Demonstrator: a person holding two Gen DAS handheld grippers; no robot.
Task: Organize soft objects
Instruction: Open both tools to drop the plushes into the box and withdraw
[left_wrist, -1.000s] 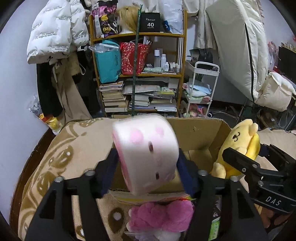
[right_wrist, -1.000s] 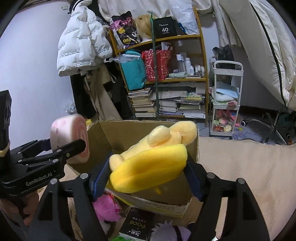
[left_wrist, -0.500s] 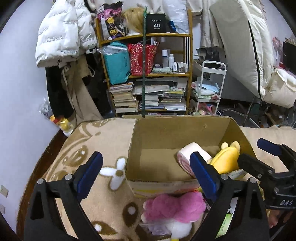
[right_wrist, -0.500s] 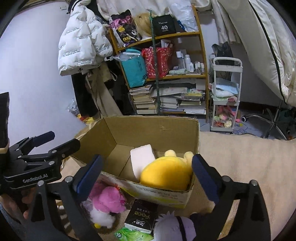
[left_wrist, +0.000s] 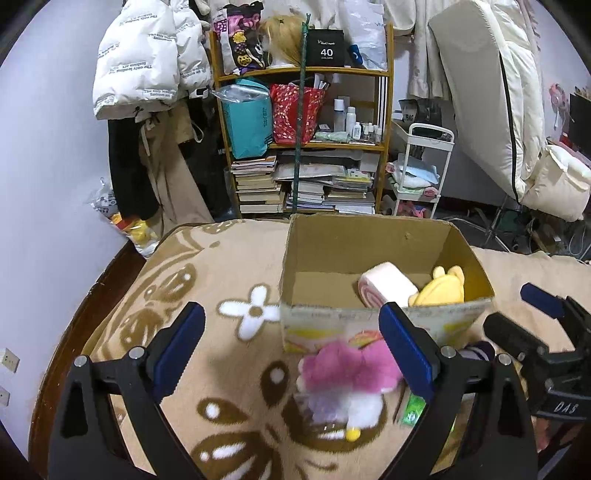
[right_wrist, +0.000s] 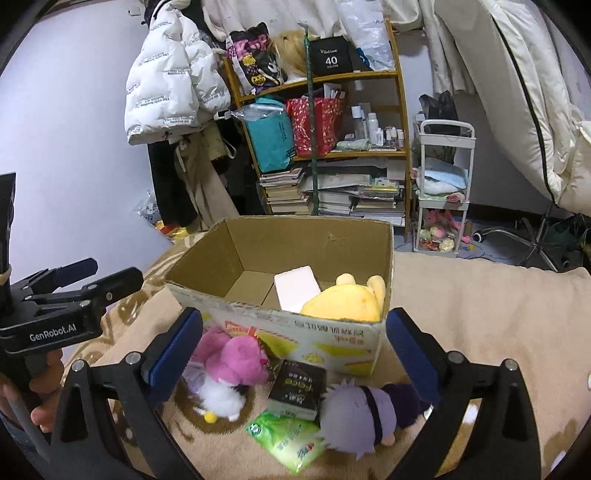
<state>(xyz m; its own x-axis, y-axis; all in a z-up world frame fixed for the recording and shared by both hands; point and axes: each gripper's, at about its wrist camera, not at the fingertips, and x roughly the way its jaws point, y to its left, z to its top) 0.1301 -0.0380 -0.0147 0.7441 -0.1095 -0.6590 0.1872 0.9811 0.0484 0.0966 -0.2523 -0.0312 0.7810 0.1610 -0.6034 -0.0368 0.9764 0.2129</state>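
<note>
The cardboard box (left_wrist: 384, 254) sits open-topped on my patterned fleece blanket (left_wrist: 207, 280), its near rim just beyond my fingertips and its left half bare inside. Left of the box the blanket runs clear to its rounded edge.

My left gripper (left_wrist: 291, 350) angles down at the box front; its jaws have just been opening and now stand wide with nothing between them. My right gripper (right_wrist: 293, 349) tilts down likewise, jaws just opened as wide as they go, empty.

Inside the box, at the right, the pink-and-white roll cushion (left_wrist: 386, 286) lies against the yellow plush (right_wrist: 345, 301).

In front of the box lie a fluffy pink-and-white plush (right_wrist: 231, 373), a dark book (right_wrist: 297, 387), a green packet (right_wrist: 286, 435), probably tissues, and a lavender-haired doll (right_wrist: 354, 417).
</note>
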